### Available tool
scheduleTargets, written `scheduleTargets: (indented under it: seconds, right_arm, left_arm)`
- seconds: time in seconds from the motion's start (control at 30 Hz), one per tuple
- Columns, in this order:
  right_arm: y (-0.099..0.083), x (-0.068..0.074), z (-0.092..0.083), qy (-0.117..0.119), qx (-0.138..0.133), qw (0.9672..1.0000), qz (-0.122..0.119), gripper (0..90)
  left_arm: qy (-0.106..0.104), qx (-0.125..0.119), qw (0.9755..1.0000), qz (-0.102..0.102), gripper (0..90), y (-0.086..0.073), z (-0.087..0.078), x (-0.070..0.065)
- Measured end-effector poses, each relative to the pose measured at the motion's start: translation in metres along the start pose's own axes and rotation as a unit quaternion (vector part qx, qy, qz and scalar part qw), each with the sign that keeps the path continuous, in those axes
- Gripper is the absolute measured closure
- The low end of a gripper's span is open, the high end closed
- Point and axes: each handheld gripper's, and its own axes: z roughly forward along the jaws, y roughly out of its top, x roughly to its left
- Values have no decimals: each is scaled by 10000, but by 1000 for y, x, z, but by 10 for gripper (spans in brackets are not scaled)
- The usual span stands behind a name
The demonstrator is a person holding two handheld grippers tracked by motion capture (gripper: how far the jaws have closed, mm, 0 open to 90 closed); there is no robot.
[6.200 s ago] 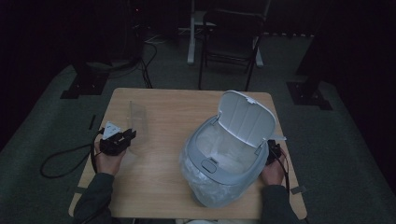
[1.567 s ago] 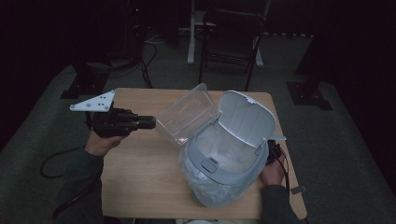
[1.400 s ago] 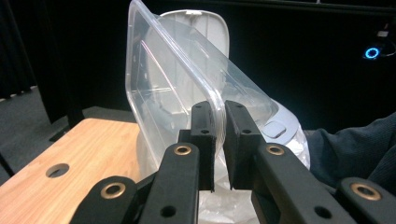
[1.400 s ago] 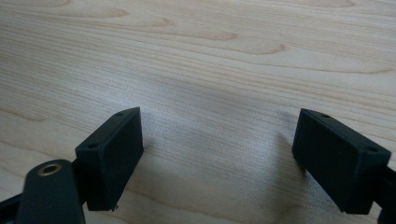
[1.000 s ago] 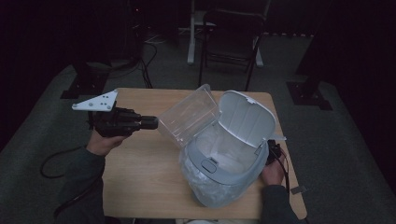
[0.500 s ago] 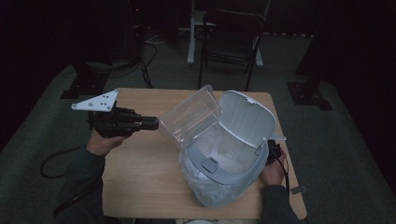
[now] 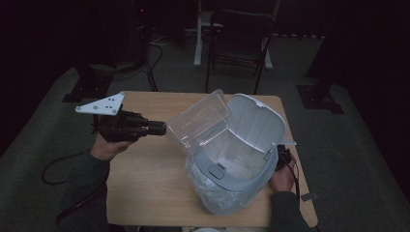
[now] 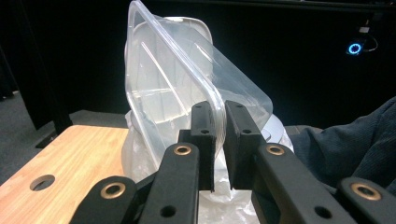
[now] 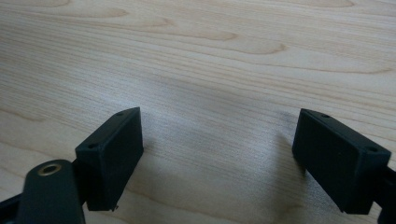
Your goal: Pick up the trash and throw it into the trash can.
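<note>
My left gripper is held level above the table's left half, shut on the rim of a clear plastic container. In the left gripper view the pads pinch that rim, and the empty container tilts up and away. The container's far end hangs over the mouth of a grey-white bin, which has its lid raised and a plastic bag as liner. My right gripper rests on the table right of the bin. Its jaws stand wide apart over bare wood, with nothing between them.
The wooden table has a round hole near one corner. A dark chair stands behind the table, with stands and cables on the floor around it. A person's sleeve shows beyond the bin.
Since the earliest frame the left gripper has lifted the container off the table's left side and carried it right to the bin's mouth. Over the last second it barely moved. The right gripper has stayed put.
</note>
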Motion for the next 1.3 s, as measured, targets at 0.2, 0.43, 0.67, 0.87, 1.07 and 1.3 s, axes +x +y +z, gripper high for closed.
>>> scheduleTargets:
  seconds: [0.2, 0.43, 0.67, 0.87, 1.07, 1.3]
  right_arm:
    - [0, 0, 0, 0, 0, 10000, -1, 156]
    - [0, 0, 0, 0, 1, 10000, 0, 156]
    - [0, 0, 0, 0, 0, 10000, -1, 156]
    - [0, 0, 0, 0, 0, 10000, -1, 156]
    - [0, 0, 0, 1, 0, 10000, 0, 156]
    - [0, 0, 0, 0, 0, 10000, 0, 156]
  left_arm:
    - [-25, -8, 10000, 17, 841, 1, 1, -1]
    - [-95, -51, 9999, 56, 840, 3, 2, -3]
    - [-195, -36, 9998, 103, 841, 7, 6, -5]
    - [-305, 231, 9992, 112, 655, 8, 30, -5]
    - [-283, 189, 9994, 11, 621, 2, 34, -1]
    - [-192, 102, 9997, -53, 618, -2, 28, 0]
